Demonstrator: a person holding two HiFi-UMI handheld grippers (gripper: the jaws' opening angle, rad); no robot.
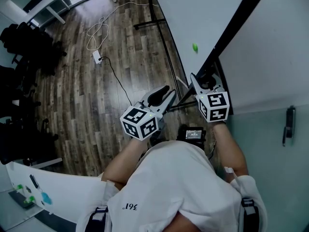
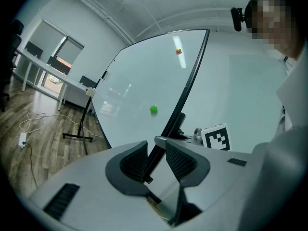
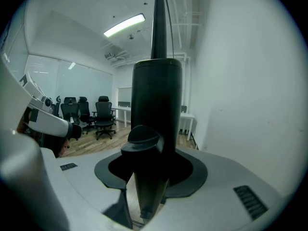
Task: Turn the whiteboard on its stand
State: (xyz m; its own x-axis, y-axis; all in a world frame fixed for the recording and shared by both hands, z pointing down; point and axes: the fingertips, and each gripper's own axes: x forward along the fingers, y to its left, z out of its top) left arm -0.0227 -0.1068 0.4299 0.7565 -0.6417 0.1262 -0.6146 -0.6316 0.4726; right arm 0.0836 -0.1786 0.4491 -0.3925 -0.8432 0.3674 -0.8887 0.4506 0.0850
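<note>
Item: whiteboard (image 2: 144, 90), standing on its stand (image 2: 83, 124), its near edge facing me. I am clamping both left gripper (image 2: 156, 153) and right gripper (image 3: 151, 143) onto its black frame (image 3: 159, 32), probably for two-handed leverage in swinging the board round.

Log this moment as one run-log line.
left gripper: shut on whiteboard frame | right gripper: shut on whiteboard frame | green magnet: on board face

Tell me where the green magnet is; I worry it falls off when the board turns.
Head view: the green magnet sits on the whiteboard face, upper right of centre, just left of its dark frame.
</note>
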